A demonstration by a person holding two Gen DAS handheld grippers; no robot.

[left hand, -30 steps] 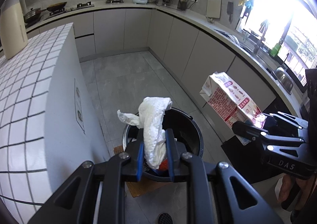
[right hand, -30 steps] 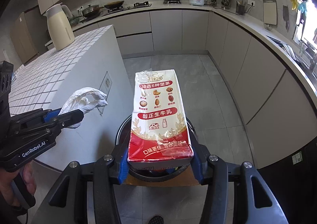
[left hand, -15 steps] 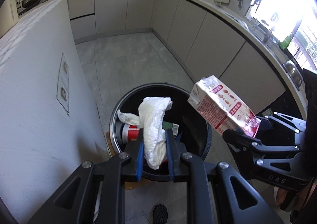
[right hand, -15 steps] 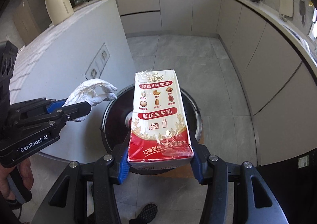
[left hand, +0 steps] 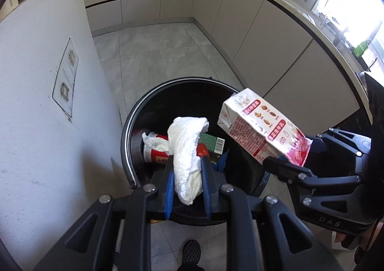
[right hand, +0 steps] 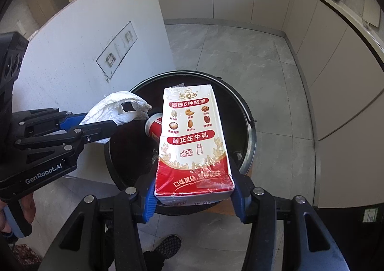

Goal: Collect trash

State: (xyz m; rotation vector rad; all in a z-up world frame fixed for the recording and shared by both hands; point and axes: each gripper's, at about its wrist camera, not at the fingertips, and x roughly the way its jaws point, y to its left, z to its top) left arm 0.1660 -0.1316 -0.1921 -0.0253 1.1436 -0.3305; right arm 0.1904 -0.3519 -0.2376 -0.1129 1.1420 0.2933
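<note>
Below, crumpled tissue (left hand: 187,151), boxy carton (right hand: 193,141)

The bin (left hand: 129,151) stands open-mouthed on the floor, tight against the white island wall (left hand: 48,103) on its left. Inside, a red cup (left hand: 156,153) and a green box (left hand: 211,142) lie low, leaving room above them. Bare floor tiles (left hand: 156,55) lie open beyond the bin; cabinets (left hand: 276,38) line the right.

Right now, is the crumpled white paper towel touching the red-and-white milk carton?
Apart. The left wrist view shows dark bin interior between the paper towel and the milk carton.
</note>
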